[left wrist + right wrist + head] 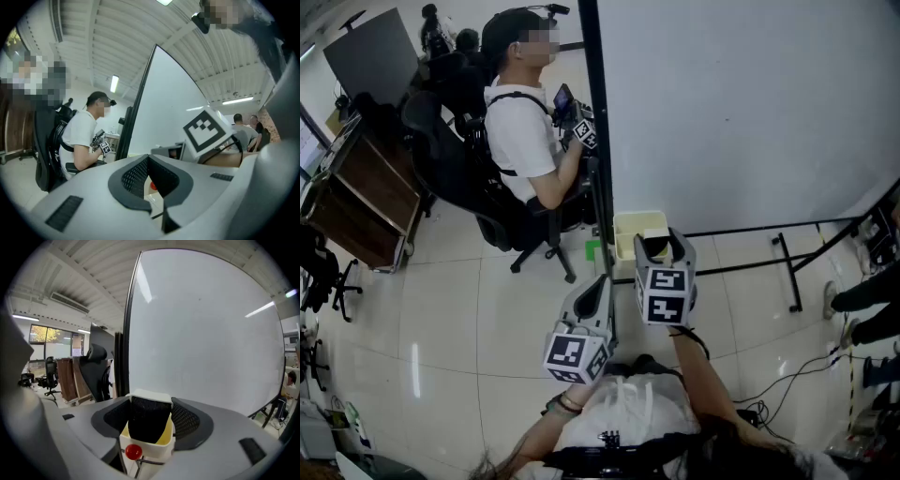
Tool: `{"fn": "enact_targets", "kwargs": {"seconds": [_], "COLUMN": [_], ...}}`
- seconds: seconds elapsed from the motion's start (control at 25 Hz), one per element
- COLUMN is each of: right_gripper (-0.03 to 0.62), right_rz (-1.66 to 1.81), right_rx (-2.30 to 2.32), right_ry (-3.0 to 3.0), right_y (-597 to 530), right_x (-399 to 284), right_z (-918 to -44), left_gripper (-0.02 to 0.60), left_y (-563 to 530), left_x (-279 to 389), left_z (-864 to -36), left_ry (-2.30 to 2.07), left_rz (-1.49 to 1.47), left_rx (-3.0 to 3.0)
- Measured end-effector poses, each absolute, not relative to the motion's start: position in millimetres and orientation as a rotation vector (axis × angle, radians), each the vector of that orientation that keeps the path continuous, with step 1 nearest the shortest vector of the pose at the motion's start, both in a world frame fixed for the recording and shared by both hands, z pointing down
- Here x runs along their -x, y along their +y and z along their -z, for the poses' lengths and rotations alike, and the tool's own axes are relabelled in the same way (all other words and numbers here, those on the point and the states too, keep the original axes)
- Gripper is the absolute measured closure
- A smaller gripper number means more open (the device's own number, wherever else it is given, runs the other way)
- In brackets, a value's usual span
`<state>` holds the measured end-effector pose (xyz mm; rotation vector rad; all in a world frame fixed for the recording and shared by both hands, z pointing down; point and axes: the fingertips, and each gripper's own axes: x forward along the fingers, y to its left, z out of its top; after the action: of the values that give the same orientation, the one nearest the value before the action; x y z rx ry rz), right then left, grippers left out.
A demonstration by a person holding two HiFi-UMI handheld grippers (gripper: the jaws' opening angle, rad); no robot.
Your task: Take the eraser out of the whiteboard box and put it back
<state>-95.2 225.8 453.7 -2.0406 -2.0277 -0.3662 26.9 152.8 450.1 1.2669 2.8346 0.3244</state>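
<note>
A black eraser [148, 420] with a white back stands between the jaws of my right gripper [151, 405], which is shut on it. Its lower end hangs just over the cream whiteboard box [165, 447] with the yellow inside. In the head view the box [627, 228] sits at the whiteboard's [741, 112] lower left corner, with the right gripper [661, 242] and eraser [654, 247] at its near right side. My left gripper [602, 283] hangs lower left of the box, beside the board's black edge post. In its own view the left gripper [149, 159] is shut on nothing.
A red round knob [133, 452] shows below the box front. A person in a white shirt [520, 122] sits on an office chair left of the board, holding marker-cube grippers. The board's stand legs [787, 272] and floor cables [797, 375] lie right; a wooden desk [361, 192] is far left.
</note>
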Motion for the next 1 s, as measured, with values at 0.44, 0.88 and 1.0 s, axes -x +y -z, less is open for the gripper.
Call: {"fn": "enact_targets", "kwargs": {"seconds": [0.44,0.88,1.0], "right_gripper": [0.313,0.312,0.312], "right_rz": [0.208,0.232,0.217], "right_rx": [2.165,2.152,2.158], "right_ry": [-2.067,-2.056,-2.055], "right_y": [178.5,182.3,185.3], "right_x": [98.6,104.5,102.3], "right_z": [-378.6,-391.7,-390.2], "left_gripper": [0.595,0.595,0.595], "left_y": [147.1,149.8,151.1], "left_x": [-3.2,-2.5,-5.5], "left_z": [-446.3,-447.4,-450.4], "left_ry": [2.919,2.882,2.883], "left_rz": [-0.253,-0.295,-0.306], "left_rx": [-1.17,-1.198,-1.213]}}
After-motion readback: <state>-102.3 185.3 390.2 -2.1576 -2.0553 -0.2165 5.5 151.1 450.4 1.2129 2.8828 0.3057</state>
